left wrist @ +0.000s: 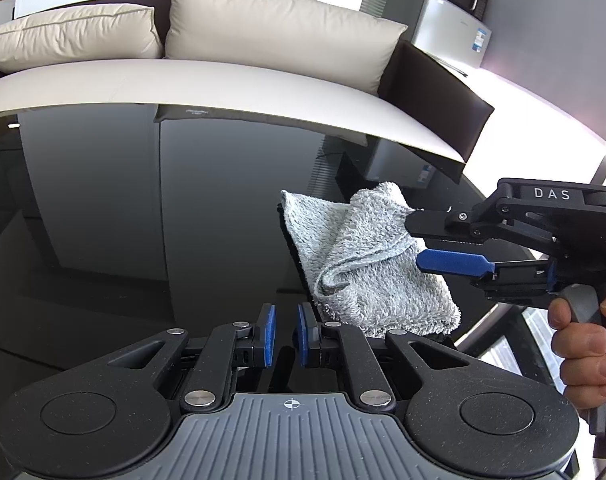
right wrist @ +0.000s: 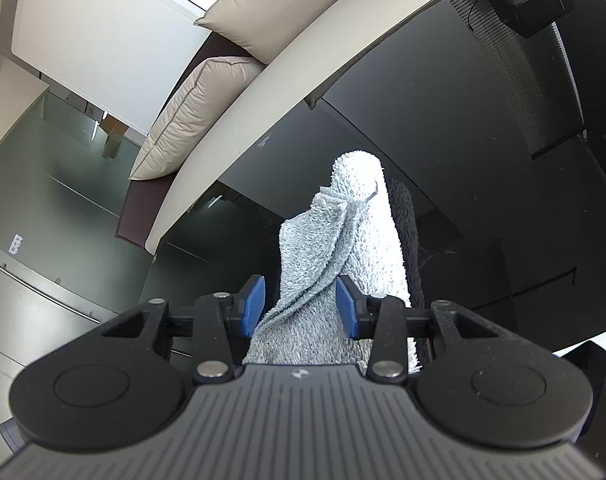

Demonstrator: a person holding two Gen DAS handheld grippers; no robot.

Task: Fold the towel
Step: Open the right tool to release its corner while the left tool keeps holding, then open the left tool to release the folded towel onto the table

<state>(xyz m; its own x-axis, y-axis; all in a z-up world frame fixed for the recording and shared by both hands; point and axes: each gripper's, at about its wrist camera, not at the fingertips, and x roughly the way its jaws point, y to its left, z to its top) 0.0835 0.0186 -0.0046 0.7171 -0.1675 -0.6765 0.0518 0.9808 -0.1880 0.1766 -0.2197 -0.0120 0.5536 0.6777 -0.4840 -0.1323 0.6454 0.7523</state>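
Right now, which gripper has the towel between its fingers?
The right gripper: its jaws straddle the towel, apart from it. The left gripper sits nearly shut with nothing between its pads, short of the towel.

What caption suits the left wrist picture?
Right gripper with jaws open around a folded grey towel on a glossy black table.

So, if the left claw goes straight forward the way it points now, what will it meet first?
Most likely the bare black glass table. The left claw is shut and empty, and the grey towel lies to the right of its line, though depth is hard to judge.
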